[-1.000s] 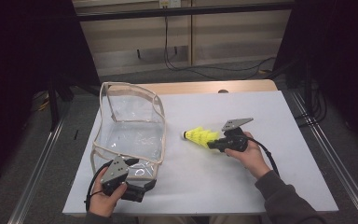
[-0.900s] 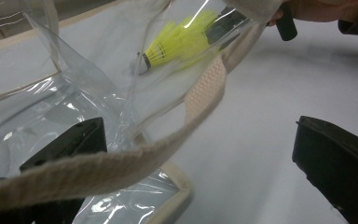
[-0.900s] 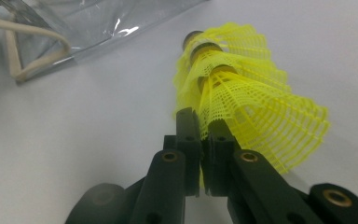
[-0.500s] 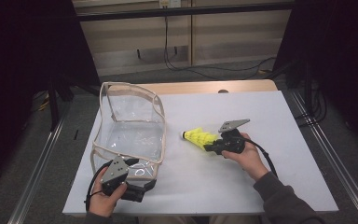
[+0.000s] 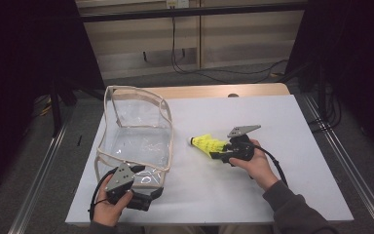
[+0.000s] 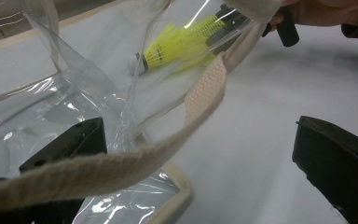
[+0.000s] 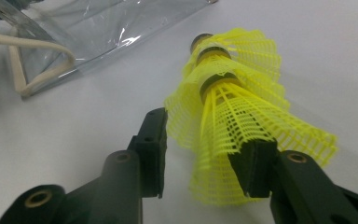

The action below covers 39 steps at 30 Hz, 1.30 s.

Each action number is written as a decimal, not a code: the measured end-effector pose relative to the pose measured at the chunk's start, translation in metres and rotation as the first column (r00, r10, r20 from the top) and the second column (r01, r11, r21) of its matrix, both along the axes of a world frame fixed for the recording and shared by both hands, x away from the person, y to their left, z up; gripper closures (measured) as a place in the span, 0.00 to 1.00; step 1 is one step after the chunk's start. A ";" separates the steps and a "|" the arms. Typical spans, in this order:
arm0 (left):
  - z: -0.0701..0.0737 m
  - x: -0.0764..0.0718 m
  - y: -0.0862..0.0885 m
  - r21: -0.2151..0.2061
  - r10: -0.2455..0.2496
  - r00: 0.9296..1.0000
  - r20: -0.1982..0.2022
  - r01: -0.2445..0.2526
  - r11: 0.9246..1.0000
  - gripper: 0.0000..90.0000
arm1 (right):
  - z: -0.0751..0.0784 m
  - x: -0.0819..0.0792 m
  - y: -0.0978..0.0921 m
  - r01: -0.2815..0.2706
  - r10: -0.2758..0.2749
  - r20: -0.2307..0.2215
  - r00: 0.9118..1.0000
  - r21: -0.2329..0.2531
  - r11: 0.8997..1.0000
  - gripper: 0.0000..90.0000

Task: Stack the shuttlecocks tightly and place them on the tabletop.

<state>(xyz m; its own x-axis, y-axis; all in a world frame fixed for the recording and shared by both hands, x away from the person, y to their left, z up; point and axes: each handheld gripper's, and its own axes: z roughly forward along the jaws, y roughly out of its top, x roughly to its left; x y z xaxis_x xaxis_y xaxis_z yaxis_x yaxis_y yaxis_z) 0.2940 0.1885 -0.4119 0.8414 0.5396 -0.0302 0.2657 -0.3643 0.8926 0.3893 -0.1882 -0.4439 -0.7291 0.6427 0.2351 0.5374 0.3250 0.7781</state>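
- Yellow mesh shuttlecocks (image 5: 208, 145), nested in a stack, lie lengthwise right of the clear bag (image 5: 136, 136), caps pointing at it.
- The right gripper (image 7: 200, 154) pinches their skirts.
- The left gripper (image 6: 191, 154) gapes around the bag's strap (image 6: 121, 163).

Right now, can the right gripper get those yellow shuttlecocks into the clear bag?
Probably yes. The right gripper has its jaws around the stacked yellow shuttlecocks, and bare white table lies between them and the clear bag. The left gripper is at the bag's woven strap.
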 end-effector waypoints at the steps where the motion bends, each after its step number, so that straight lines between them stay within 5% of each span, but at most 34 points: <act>1: 0.000 0.000 0.000 0.002 0.000 1.000 -0.001 0.000 1.000 0.03 | 0.000 0.000 0.001 0.000 0.000 0.001 1.000 0.001 1.000 0.62; 18: 0.000 0.000 0.000 -0.001 0.002 1.000 0.000 -0.002 1.000 0.03 | 0.002 -0.005 0.007 0.003 -0.003 -0.013 1.000 0.032 0.999 0.53; 39: 0.000 0.000 0.000 0.001 0.003 1.000 -0.002 -0.003 1.000 0.03 | 0.000 -0.002 0.021 0.084 -0.084 0.003 0.996 0.026 0.996 0.26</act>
